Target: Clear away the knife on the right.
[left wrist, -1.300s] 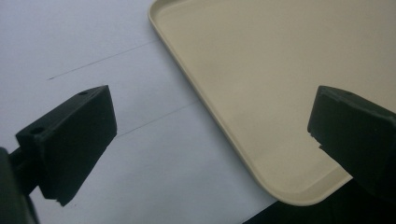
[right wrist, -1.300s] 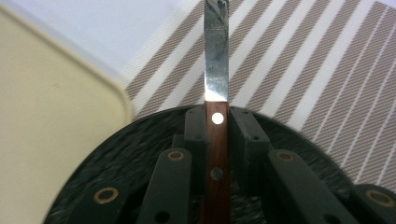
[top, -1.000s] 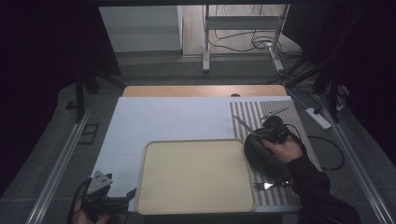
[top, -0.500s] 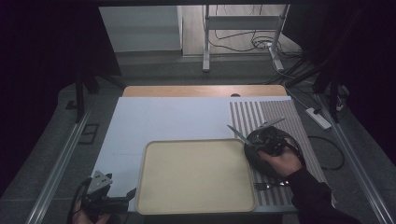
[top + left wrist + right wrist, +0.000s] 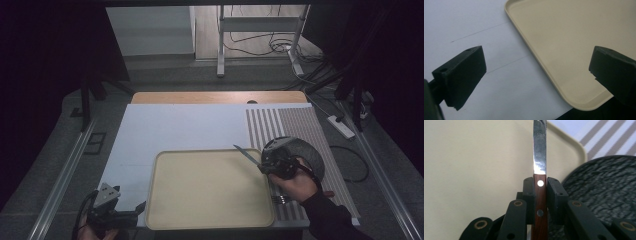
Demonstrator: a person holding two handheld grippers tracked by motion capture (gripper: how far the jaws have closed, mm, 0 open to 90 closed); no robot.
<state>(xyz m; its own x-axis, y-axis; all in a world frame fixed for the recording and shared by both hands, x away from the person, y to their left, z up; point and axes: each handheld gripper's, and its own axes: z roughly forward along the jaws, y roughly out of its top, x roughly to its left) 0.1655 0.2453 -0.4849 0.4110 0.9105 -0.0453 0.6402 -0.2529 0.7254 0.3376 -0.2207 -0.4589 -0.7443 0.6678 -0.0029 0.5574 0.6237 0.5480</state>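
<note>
Knife (image 5: pixel 539 150) sits clamped by its wooden handle between the 2 jaws of your right gripper (image 5: pixel 539 185), blade pointing straight ahead of the gripper and over the near edge of the beige tray (image 5: pixel 474 157). You grip it at the handle so the blade stays free, I think for laying it down. The dark plate (image 5: pixel 606 190) lies just beside this gripper. Your left gripper (image 5: pixel 536 70) waits with jaws wide apart at the tray corner (image 5: pixel 584 105), holding nothing.
</note>
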